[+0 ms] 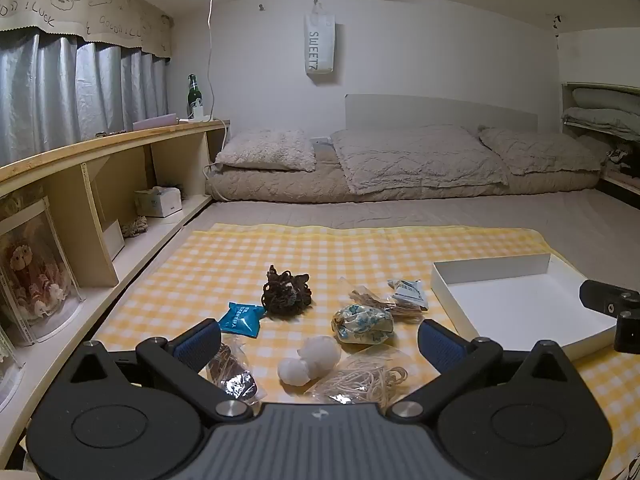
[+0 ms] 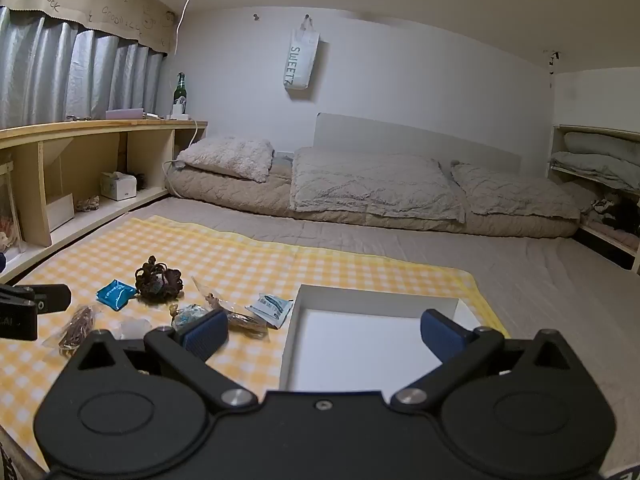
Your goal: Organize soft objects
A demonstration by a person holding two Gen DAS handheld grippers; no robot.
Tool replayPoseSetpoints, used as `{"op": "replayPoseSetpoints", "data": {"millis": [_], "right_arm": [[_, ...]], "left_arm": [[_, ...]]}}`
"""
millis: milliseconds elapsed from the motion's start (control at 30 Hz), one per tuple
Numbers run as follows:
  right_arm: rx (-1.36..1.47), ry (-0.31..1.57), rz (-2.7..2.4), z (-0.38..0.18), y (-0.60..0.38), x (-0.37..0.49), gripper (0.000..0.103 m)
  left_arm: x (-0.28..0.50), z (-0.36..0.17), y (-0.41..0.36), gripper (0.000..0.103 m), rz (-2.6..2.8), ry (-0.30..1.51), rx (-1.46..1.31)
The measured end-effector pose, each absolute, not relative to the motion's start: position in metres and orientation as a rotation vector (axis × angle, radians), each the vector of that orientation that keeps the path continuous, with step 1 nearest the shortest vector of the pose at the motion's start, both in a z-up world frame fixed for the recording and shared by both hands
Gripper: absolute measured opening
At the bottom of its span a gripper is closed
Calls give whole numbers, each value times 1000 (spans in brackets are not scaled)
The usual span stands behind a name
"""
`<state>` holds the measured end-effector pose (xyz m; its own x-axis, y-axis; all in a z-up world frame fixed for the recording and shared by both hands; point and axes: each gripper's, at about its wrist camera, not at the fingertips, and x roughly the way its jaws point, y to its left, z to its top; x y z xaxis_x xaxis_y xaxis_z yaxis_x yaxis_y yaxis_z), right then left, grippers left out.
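Both units are hovering wide apart and holding nothing: the left gripper [image 1: 318, 340] over the soft items, the right gripper [image 2: 324, 330] over the white box [image 2: 360, 344]. The items are lying mid-cloth on the checked cloth [image 1: 240, 256]; the box is sitting at its right edge. Sorting is probably just beginning. Next move: closing on the white puffs [image 1: 310, 360], apparently cotton.

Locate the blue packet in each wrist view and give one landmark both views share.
Left wrist: the blue packet lies left of centre on the checked cloth, just left of the dark brown yarn bundle.
Right wrist: it lies at left, again left of the bundle.
Shared landmark: the white box.
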<state>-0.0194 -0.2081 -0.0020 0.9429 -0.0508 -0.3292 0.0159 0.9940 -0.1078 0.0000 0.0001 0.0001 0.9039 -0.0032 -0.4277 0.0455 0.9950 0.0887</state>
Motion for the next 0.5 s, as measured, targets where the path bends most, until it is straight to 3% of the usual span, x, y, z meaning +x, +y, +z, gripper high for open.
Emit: {"op": "replayPoseSetpoints", "data": {"millis": [500], "right_arm": [[-105, 343, -33, -2, -210, -19, 103]], "left_arm": [[0, 0, 1, 103, -21, 443, 101]]}}
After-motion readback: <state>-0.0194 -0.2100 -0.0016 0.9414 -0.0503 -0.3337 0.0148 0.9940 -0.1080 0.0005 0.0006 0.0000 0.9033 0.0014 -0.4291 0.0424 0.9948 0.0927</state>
